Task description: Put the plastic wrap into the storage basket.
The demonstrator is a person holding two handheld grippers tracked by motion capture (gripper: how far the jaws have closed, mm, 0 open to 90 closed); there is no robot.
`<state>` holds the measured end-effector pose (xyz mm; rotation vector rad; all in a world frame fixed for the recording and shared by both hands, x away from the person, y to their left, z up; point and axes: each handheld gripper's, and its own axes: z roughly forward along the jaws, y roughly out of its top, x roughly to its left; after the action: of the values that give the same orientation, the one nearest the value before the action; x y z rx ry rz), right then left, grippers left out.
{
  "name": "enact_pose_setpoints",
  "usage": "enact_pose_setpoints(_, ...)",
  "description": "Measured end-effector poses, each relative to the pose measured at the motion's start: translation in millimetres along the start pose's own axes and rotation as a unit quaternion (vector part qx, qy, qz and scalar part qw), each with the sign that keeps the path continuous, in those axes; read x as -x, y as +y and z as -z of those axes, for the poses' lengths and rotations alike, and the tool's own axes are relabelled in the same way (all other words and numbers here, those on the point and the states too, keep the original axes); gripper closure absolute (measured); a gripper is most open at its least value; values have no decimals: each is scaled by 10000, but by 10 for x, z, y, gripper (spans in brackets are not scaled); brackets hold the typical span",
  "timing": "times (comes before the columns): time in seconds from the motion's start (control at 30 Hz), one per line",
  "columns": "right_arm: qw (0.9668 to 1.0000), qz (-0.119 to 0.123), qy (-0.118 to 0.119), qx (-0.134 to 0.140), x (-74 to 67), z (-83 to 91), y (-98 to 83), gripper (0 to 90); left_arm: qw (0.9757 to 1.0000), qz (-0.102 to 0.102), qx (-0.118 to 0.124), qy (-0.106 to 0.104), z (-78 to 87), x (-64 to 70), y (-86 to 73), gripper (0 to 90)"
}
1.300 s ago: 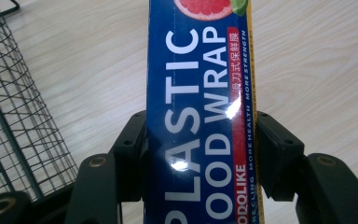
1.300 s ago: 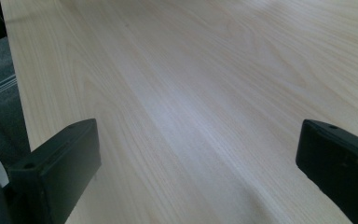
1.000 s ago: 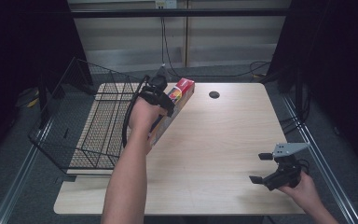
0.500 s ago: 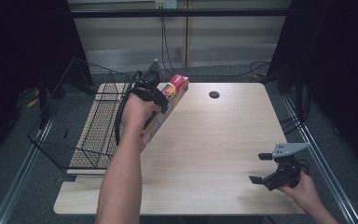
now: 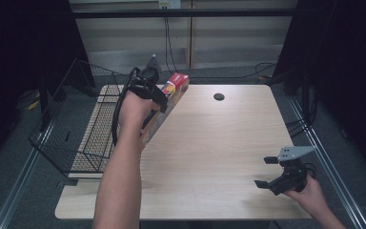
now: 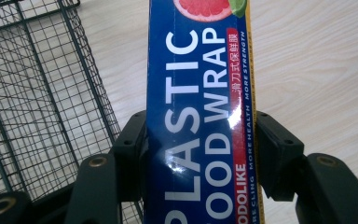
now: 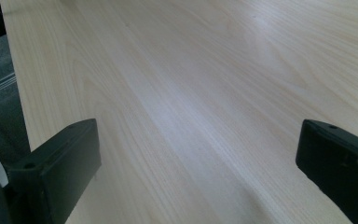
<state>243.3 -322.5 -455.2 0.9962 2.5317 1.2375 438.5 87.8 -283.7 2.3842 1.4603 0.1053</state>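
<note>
Blue plastic food wrap box (image 6: 200,121), probably light and stiff, is pinched across its narrow sides by the left gripper (image 6: 200,154) beside the wire basket (image 5: 83,124), while the right gripper (image 5: 271,171) rests with jaws spread.

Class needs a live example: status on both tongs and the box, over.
Left tongs shut on food wrap box, beside wire basket. Right tongs open, idle. Nothing obstructing.

Both forearms bare, no sleeves. Left gripper (image 5: 159,102): black, black cable looped, brass-coloured screws at jaw pivots. Right gripper (image 5: 267,171): black, grey three-cornered plate on top.
</note>
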Motion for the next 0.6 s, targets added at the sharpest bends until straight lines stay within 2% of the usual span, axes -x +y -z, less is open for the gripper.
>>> enact_pose_setpoints(0.2, 10000, 7, 3, 2, 1, -3, -1, 0, 9998, 166, 42, 34, 97, -69, -17, 450)
enact_pose_setpoints(0.37, 10000, 14, -13, 2, 1, -6, 1, 0, 9999, 124, 10, 103, 148, -117, -36, 451)
enact_pose_setpoints(0.5, 10000, 13, -5, 0, 1, -8, 0, 0, 9996, 228, 78, 132, 218, -161, -52, 451)
enact_pose_setpoints(0.6, 10000, 17, 3, -9, 1, -12, 2, 0, 9995, 233, 84, 189, 268, -192, -64, 451)
